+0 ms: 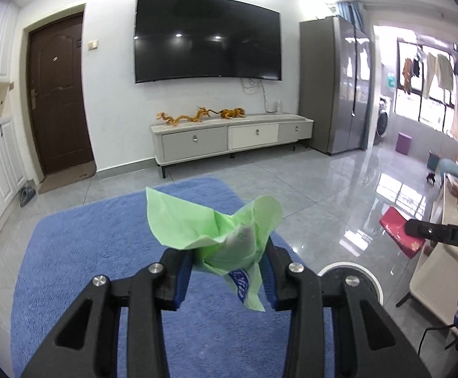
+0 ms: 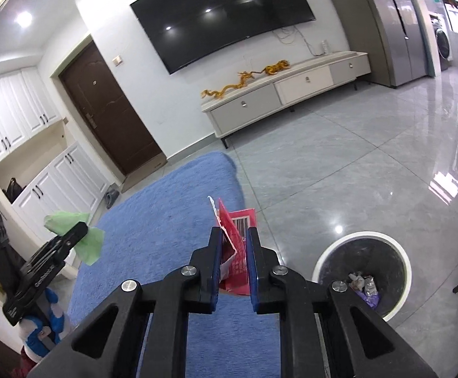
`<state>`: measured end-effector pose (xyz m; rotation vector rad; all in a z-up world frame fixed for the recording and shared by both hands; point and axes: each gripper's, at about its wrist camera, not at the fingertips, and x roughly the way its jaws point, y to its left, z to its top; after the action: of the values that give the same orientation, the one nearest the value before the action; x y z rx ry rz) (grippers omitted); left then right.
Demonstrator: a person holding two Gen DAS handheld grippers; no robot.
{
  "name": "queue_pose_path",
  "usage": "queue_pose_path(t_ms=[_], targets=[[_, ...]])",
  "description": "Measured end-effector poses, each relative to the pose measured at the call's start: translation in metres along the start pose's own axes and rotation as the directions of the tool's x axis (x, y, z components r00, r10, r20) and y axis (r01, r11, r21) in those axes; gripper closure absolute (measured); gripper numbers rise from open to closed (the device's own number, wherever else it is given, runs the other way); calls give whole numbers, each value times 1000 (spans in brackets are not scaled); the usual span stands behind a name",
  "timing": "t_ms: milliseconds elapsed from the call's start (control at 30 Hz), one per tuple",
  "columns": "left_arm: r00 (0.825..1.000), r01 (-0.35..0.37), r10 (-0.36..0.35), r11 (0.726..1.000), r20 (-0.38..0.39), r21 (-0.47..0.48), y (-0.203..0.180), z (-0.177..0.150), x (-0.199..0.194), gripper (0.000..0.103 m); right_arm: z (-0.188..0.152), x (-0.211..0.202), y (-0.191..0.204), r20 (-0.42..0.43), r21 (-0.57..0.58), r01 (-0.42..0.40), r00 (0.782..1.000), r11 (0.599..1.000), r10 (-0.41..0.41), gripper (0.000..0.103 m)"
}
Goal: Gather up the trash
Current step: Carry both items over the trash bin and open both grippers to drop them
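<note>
My left gripper (image 1: pixel 226 271) is shut on a crumpled green wrapper (image 1: pixel 216 226) and holds it above the blue rug (image 1: pixel 87 252). The wrapper also shows in the right wrist view (image 2: pixel 87 239), at the far left beside the left gripper. My right gripper (image 2: pixel 233 261) is shut on a red packet (image 2: pixel 235 245) with a barcode, held above the rug's right edge. The red packet shows in the left wrist view (image 1: pixel 399 230) at the right. A round white trash bin (image 2: pixel 323 261) with a dark liner stands on the floor right of the right gripper, with some trash inside. Its rim (image 1: pixel 339 266) shows behind my left gripper.
A grey tiled floor (image 2: pixel 339 173) surrounds the rug. A low TV cabinet (image 1: pixel 232 138) stands under the wall TV (image 1: pixel 207 37). White cupboards (image 2: pixel 55 173) and a brown door (image 1: pixel 57 94) are at the left. A fridge (image 1: pixel 336 85) and a pale table (image 1: pixel 433 267) are at the right.
</note>
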<state>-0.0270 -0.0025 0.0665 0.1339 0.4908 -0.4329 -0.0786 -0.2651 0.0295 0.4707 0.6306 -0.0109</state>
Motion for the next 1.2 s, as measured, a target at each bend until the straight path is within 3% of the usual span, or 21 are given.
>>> queue_pose_path(t_ms=[233,467,867,967,1033,1100,1200], targets=[[995,66,-62,996,-76,53,-47,4,24,67,-6,15,-35,-11,34,0,1000,999,0,91],[969,187,-166,977,-183,104,-109,13,68,67,-11,27,-89,-2,136,31,1000,990,-31,91],[881,357,-282,923,-379,143,-219,5,169,64,-29,68,-188,-81,309,102,993,946,-81,88],[849,389,-313,916,-426,102,-234,0,193,64,-33,80,-208,-106,340,119,991,933,-88,87],[824,409,-338,910,-454,65,-240,-2,209,58,-37,88,-218,-122,360,131,988,924,-92,77],[815,413,-348,910,-463,44,-245,-5,219,45,-41,95,-227,-139,374,145,985,916,-99,67],[799,425,-366,905,-478,18,-251,-8,229,42,-48,102,-240,-158,399,165,981,902,-110,61]])
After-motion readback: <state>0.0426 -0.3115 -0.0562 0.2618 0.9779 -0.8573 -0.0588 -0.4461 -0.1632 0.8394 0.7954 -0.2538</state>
